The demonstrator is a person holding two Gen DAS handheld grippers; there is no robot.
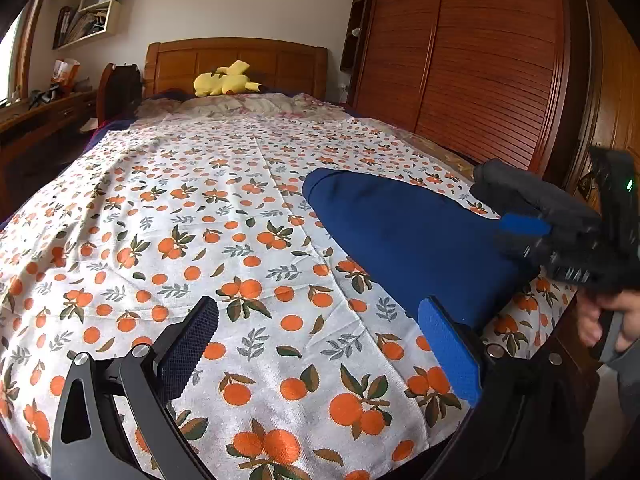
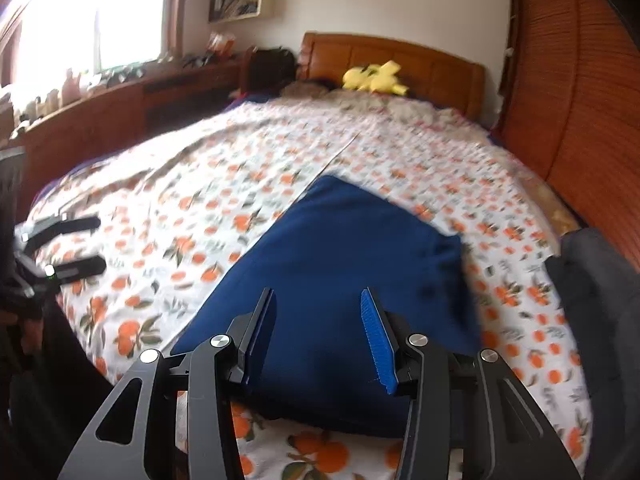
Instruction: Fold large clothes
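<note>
On the left, the left gripper (image 1: 316, 340) hangs low over the bed's orange-print sheet (image 1: 180, 208) with its jaws wide apart and nothing between them, probably parked clear while the other hand works. To its right the folded navy garment (image 1: 404, 236) lies flat near the bed's near right edge, a compact wedge that looks close to finished. Farther right, the right gripper (image 2: 318, 332) is over the garment's near edge, jaws apart with nothing clamped and only flat cloth beneath, which reads as having let go. A dark grey garment (image 2: 600, 300) waits at the far right, likely next. The left wrist view shows the hand (image 1: 608, 320) on the right gripper's handle; the blurred right wrist view alone shows the window (image 2: 80, 12) and the garment's full outline.
</note>
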